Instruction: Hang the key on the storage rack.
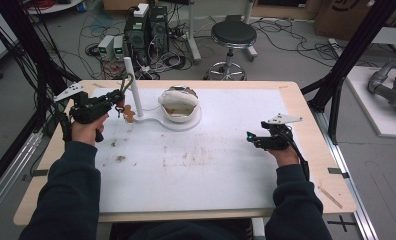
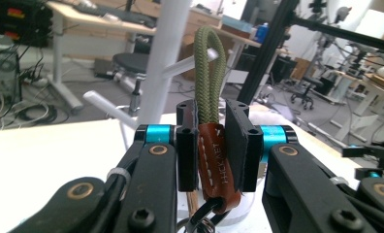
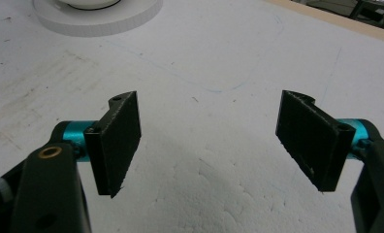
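Pale wood edged the worktop [image 1: 306,107], most of it covered by a white, stained sheet [image 1: 196,160].

White stand [image 1: 134,87]: an upright post with short side pegs, rising from a flat white base at the far left of the sheet. In the left gripper view the post [image 2: 163,58] stood just behind the jaws.

White round base plate [image 1: 191,121]: joined to the stand's base, carrying a cream bowl-like object [image 1: 178,102]; its nature could not be told.

Left hand-held gripper [image 1: 117,97]: held at the far left of the worktop, beside the post, jaws pointing toward it. In its own view [image 2: 212,145] the jaws were clamped together on the brown leather tab.

Right hand-held gripper [image 1: 249,136]: held low over the right side of the sheet, well apart from the stand. In its own view [image 3: 209,141] the jaws stood wide apart with bare sheet between them.

Key strap: an olive-green cord loop [image 2: 209,68] rising above the left jaws, stitched into a brown leather tab [image 2: 216,165] with white stitching and stamped lettering, too small to read with certainty. A metal ring [image 2: 200,221] hung below the tab. In the high view the loop [image 1: 127,81] stood beside the post, with a small tan charm [image 1: 128,113] hanging beneath.
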`<state>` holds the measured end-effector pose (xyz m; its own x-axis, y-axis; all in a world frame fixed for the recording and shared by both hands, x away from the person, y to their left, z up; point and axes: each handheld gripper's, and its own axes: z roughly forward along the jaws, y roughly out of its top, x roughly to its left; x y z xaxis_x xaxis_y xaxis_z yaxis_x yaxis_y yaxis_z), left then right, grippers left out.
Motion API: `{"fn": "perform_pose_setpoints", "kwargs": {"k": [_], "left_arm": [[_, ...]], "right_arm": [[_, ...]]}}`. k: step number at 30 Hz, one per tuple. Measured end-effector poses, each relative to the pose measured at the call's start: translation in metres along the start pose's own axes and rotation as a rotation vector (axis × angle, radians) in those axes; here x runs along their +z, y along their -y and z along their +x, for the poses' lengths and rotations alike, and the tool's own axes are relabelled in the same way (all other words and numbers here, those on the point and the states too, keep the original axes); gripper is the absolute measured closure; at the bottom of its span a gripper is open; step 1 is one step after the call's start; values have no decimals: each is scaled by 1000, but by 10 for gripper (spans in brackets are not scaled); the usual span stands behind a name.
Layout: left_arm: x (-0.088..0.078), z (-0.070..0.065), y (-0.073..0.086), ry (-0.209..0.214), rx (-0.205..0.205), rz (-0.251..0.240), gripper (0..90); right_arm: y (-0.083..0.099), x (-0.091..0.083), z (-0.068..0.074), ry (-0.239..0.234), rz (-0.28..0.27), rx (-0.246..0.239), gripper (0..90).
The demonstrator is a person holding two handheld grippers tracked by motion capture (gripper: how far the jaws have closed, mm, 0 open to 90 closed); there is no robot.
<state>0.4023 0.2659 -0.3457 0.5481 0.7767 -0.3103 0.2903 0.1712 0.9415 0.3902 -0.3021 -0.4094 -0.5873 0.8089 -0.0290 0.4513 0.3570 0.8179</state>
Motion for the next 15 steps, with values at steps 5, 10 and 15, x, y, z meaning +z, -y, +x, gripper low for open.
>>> {"fn": "perform_pose_setpoints", "kwargs": {"k": [5, 10, 15], "left_arm": [[12, 2, 5, -54, 16, 45, 753], [26, 1, 7, -91, 48, 73, 754], [34, -1, 11, -118, 83, 130, 752]], "right_arm": [[0, 1, 1, -1, 1, 4, 247], [0, 1, 1, 0, 2, 3, 247], [0, 0, 0, -2, 1, 3, 247]]}}
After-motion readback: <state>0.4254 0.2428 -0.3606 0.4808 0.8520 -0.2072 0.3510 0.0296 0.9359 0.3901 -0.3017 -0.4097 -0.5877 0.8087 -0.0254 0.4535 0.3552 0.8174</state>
